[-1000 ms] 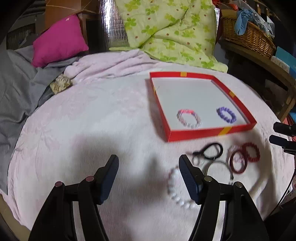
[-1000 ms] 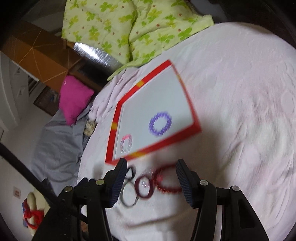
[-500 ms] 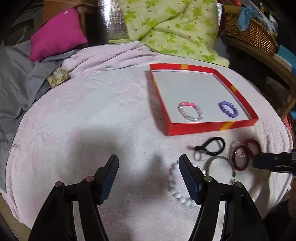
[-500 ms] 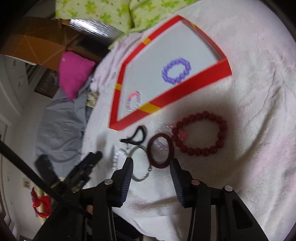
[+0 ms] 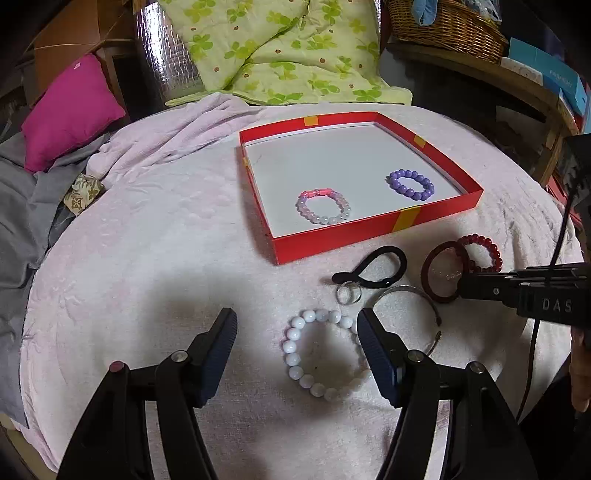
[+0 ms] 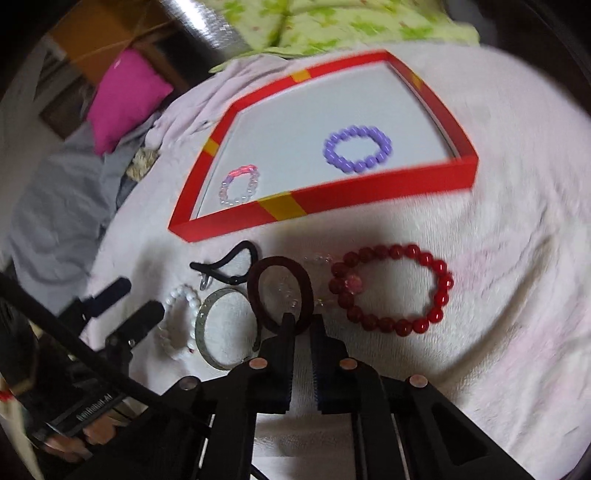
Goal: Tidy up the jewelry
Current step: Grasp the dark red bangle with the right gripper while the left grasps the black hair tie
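A red tray (image 5: 373,231) (image 6: 332,201) on the pink blanket holds a pink bead bracelet (image 5: 323,208) and a purple one (image 5: 410,184) (image 6: 357,148). In front lie a white bead bracelet (image 5: 317,356), a black loop (image 5: 373,268), a small ring (image 5: 348,294), a silver bangle (image 6: 218,328), a dark red bangle (image 6: 279,292) (image 5: 443,271) and a red bead bracelet (image 6: 391,288). My left gripper (image 5: 297,345) is open over the white bracelet. My right gripper (image 6: 303,323) is shut on the dark red bangle's near rim.
A magenta pillow (image 5: 70,110), grey cloth (image 5: 22,221) and a green floral quilt (image 5: 284,48) lie at the back. A wicker basket (image 5: 443,26) stands on a shelf at the back right. The blanket's edge runs near the front.
My right gripper moved down to the dark red bangle and its jaws closed on the rim. My left gripper shifted right, over the white bracelet, still open.
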`<action>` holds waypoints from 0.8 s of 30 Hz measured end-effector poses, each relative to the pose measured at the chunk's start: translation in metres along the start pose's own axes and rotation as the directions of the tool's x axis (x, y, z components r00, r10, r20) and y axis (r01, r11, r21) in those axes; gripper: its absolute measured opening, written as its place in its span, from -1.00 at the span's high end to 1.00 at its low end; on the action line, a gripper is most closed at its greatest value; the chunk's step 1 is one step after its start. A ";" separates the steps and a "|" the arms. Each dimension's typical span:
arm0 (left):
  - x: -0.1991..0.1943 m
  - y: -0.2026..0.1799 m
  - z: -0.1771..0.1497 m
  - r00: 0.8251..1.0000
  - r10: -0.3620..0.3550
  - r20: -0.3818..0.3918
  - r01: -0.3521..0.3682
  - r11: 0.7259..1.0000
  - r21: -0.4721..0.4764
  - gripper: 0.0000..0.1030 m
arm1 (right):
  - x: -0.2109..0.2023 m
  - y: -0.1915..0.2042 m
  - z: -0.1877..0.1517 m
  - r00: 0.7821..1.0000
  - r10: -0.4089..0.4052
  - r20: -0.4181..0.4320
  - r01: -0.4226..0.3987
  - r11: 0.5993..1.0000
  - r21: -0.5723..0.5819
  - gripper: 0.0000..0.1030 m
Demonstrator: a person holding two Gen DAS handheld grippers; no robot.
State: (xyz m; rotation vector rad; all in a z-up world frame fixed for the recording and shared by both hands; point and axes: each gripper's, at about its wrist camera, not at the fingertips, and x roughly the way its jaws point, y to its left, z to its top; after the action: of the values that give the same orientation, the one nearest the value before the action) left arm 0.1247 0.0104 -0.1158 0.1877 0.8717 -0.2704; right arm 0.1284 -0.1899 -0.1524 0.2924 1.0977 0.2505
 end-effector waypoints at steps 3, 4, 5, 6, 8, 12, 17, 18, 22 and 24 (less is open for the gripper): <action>0.004 -0.003 0.003 1.000 -0.010 -0.006 0.010 1.000 0.001 -0.33 | -0.008 0.003 0.000 0.999 -0.010 0.033 0.011 1.000 -0.027 0.85; 0.006 -0.004 0.004 1.000 -0.012 -0.011 0.012 1.000 -0.003 -0.33 | -0.010 0.002 0.001 0.999 -0.006 0.042 0.007 1.000 -0.025 0.85; 0.009 -0.004 0.006 1.000 -0.019 -0.017 0.019 1.000 -0.007 -0.33 | -0.014 0.000 0.002 0.998 0.001 0.055 0.000 1.000 -0.019 0.85; 0.013 -0.005 0.009 0.999 -0.031 -0.024 0.031 0.999 -0.012 -0.33 | -0.017 -0.001 0.003 0.998 0.005 0.063 -0.004 1.000 -0.015 0.86; 0.019 -0.006 0.014 0.998 -0.050 -0.038 0.049 0.999 -0.019 -0.33 | -0.022 -0.003 0.005 0.997 0.011 0.081 -0.011 1.000 -0.006 0.87; 0.030 -0.005 0.022 0.994 -0.100 -0.052 0.097 0.994 -0.049 -0.33 | -0.024 -0.006 0.005 0.997 0.025 0.070 -0.026 1.000 0.015 0.87; 0.047 -0.005 0.030 0.981 -0.178 -0.082 0.171 0.981 -0.086 0.25 | -0.031 -0.017 0.009 0.993 0.092 0.080 -0.098 0.992 0.079 0.86; 0.050 -0.007 0.030 0.978 -0.189 -0.089 0.182 0.980 -0.084 0.34 | -0.031 -0.019 0.010 0.991 0.100 0.084 -0.107 0.990 0.089 0.84; 0.056 -0.016 0.031 0.977 -0.188 -0.103 0.183 0.982 -0.053 0.68 | -0.033 -0.021 0.013 0.991 0.092 0.098 -0.102 0.990 0.101 0.23; 0.054 -0.015 0.032 0.975 -0.198 -0.097 0.192 0.979 -0.063 0.72 | -0.032 -0.018 0.015 0.990 0.097 0.105 -0.106 0.991 0.085 0.22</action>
State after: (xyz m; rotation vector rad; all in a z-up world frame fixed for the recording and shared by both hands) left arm 0.1763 -0.0209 -0.1387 0.0668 1.0005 -0.4234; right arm 0.1290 -0.2190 -0.1253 0.4378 0.9972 0.2740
